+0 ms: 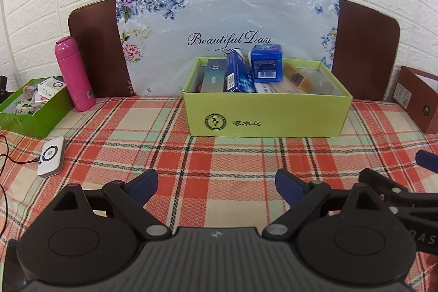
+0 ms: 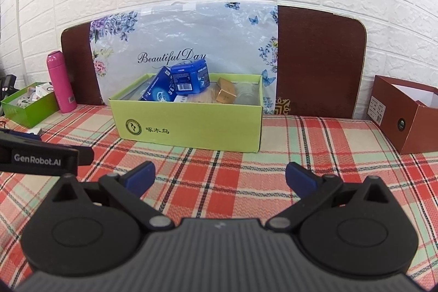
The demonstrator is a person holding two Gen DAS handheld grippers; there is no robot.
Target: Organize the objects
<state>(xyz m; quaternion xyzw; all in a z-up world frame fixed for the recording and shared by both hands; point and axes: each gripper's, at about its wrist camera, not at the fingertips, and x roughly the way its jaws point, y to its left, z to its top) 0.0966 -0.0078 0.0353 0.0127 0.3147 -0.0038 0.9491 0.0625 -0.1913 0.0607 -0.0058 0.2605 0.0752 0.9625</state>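
A yellow-green cardboard box (image 1: 268,116) stands at the back of the plaid tablecloth; it also shows in the right wrist view (image 2: 191,127). Inside it are a blue tin (image 1: 265,62) (image 2: 190,78), a blue carton (image 1: 236,73) (image 2: 160,89), a dark teal carton (image 1: 213,75), gold boxes (image 1: 298,77) (image 2: 225,90) and a clear glass item (image 2: 246,93). My left gripper (image 1: 216,186) is open and empty, low over the cloth in front of the box. My right gripper (image 2: 220,179) is open and empty, beside the left one.
A pink bottle (image 1: 74,73) (image 2: 60,81) and a green tray of small items (image 1: 30,111) (image 2: 27,107) stand at the left. A white device with a cable (image 1: 51,156) lies on the cloth. A brown box (image 2: 405,114) (image 1: 418,100) stands at the right. A wall is behind.
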